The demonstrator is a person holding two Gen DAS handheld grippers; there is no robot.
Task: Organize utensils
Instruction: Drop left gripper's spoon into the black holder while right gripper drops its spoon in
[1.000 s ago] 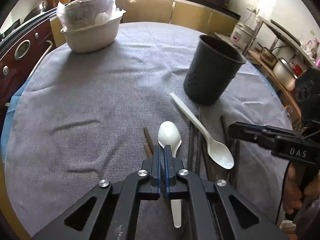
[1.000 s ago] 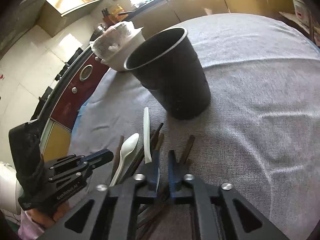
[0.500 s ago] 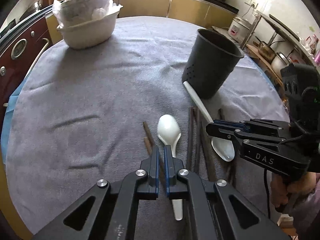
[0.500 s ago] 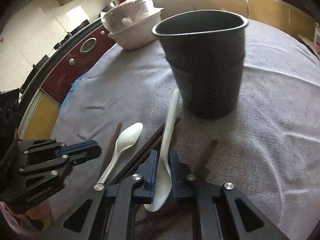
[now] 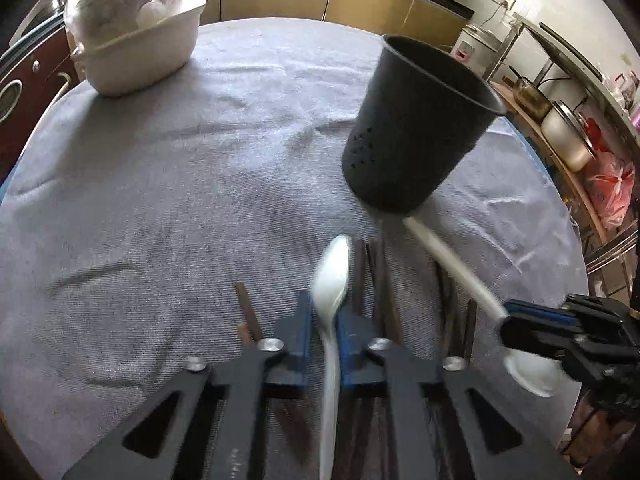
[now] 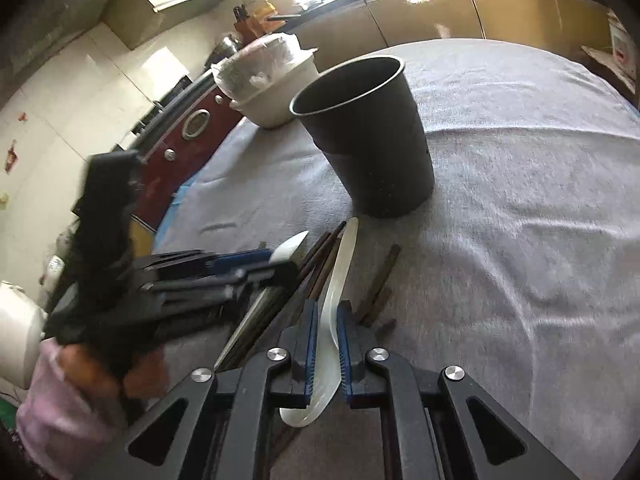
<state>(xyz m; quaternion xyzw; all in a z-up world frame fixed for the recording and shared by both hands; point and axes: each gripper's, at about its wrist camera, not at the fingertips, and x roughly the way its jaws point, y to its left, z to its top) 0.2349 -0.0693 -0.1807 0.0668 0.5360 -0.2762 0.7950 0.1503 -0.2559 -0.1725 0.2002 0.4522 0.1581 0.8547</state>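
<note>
My left gripper (image 5: 328, 320) grips a white spoon (image 5: 331, 276) by its neck, bowl forward and raised off the grey cloth. Its jaws are easing open slightly, the pads still on the spoon. My right gripper (image 6: 328, 320) is shut on a long-handled white spoon (image 6: 340, 276) near its bowl, with the handle pointing at the black utensil holder (image 6: 368, 136). The left wrist view shows the right gripper (image 5: 508, 322) carrying that long spoon (image 5: 452, 268) to the right of the holder (image 5: 416, 128). The left gripper (image 6: 288, 260) is on the left in the right wrist view. Dark chopsticks (image 5: 376, 276) lie under both.
A cream bowl with a plastic-wrapped load (image 5: 136, 48) stands at the far left of the round table. More chopsticks (image 6: 384, 280) lie loose on the grey cloth (image 6: 520, 200). Kitchen cabinets run behind, with a shelf of pots (image 5: 568, 136) off the table's right edge.
The right gripper went from open over the chopsticks to shut on the long spoon and lifted it. The left gripper raised its spoon off the cloth and moved nearer the holder.
</note>
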